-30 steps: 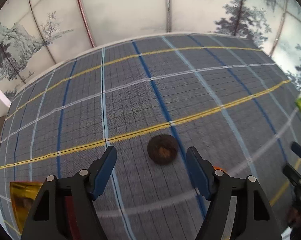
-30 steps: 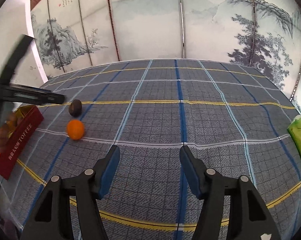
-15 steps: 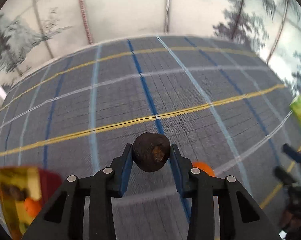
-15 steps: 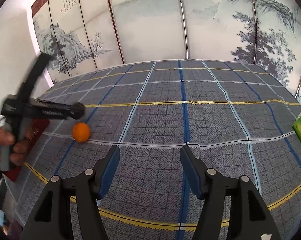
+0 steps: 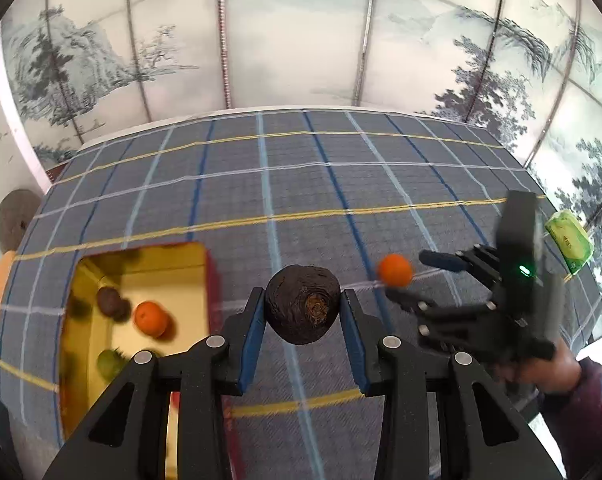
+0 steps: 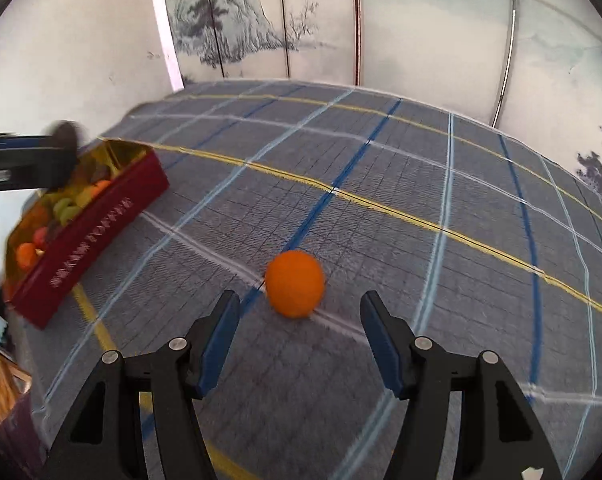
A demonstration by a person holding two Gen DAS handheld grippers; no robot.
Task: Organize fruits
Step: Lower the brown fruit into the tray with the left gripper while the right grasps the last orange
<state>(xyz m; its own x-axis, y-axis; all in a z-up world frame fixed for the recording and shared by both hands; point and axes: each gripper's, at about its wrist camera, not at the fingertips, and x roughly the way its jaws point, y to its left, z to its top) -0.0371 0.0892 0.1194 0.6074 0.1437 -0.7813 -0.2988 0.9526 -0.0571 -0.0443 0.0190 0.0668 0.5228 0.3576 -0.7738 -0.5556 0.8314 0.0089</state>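
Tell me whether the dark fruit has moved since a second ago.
Yes. The dark fruit left the checked cloth, now clamped in the left gripper, nearer the red box.

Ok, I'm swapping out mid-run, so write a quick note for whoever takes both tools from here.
Left tool: shut on the dark brown fruit, lifted off the cloth, near the red box.
Right tool: open, empty, fingers either side of the orange on the checked cloth, not touching it.
Done: several fruits already lie in the box.
Left: drop the dark fruit in the box, then grip the orange and box it too.
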